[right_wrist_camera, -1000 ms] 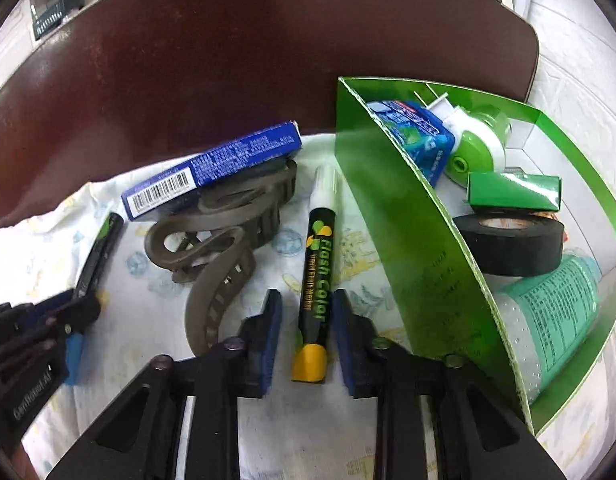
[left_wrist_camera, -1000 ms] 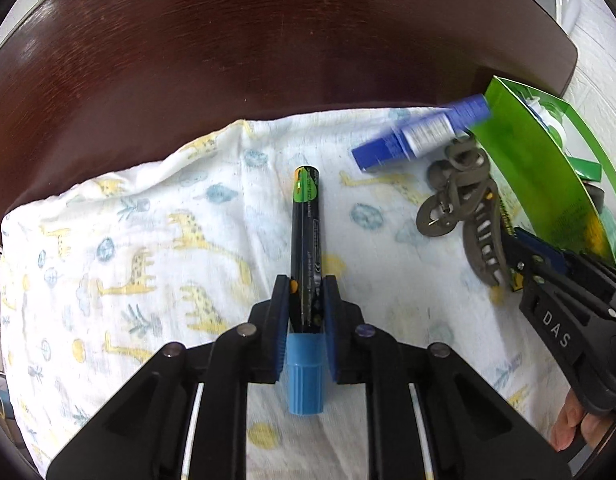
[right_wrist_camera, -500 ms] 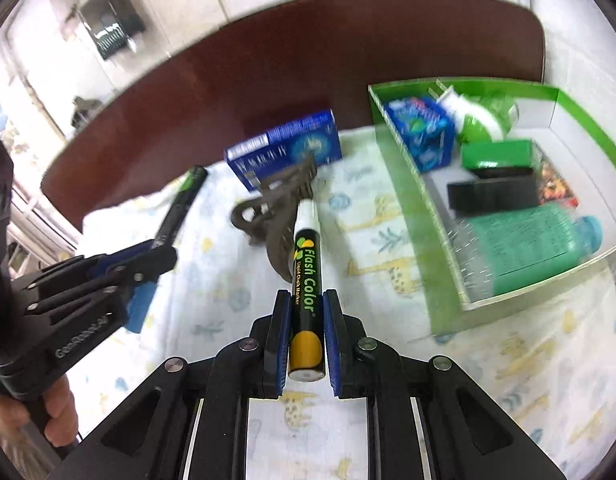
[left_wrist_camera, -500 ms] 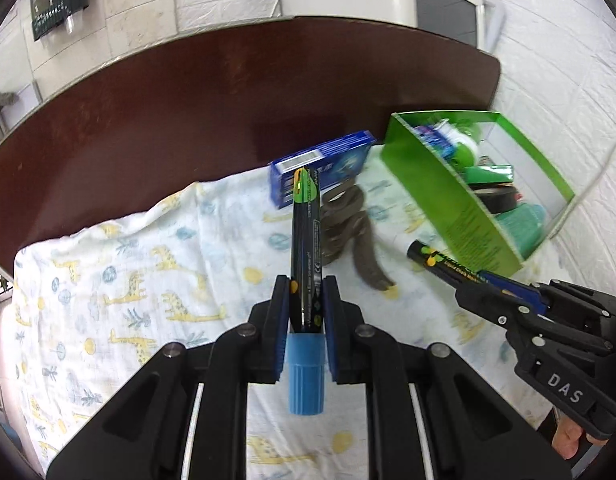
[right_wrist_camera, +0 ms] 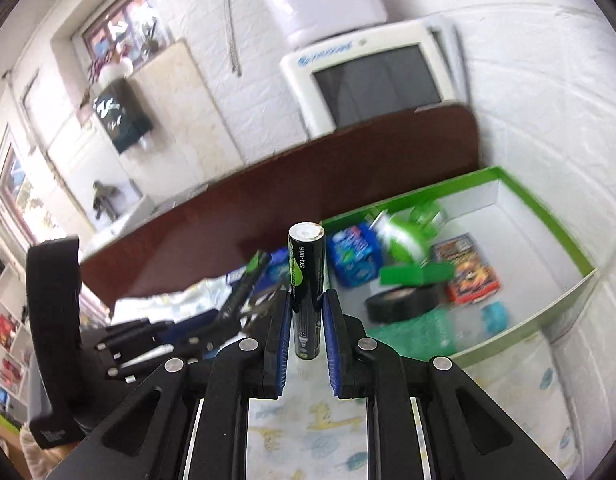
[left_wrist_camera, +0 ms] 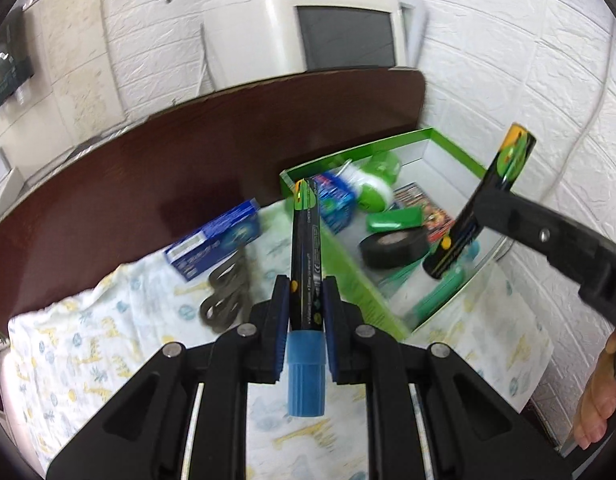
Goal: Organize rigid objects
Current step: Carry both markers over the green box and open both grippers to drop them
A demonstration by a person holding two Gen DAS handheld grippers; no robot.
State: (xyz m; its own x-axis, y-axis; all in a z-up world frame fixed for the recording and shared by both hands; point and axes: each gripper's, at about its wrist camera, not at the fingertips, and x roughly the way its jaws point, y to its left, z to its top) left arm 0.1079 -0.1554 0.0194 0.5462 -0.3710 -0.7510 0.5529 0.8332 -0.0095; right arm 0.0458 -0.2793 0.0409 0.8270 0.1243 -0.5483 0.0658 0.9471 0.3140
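Left fingers clamp a blue-capped marker; right fingers clamp another marker. Ahead: green box holding tape; blue carton and clip on cloth.

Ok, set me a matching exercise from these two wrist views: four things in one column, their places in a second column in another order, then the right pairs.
Things
1. black marker with a blue cap
2. black marker with a yellow cap
3. black roll of tape
4. blue cardboard box with a barcode

Places
A. lying inside the green cardboard box
B. clamped in the right gripper
C. lying on the giraffe-print cloth
D. clamped in the left gripper

Pairs: 1-D, 2-B, 3-A, 4-C
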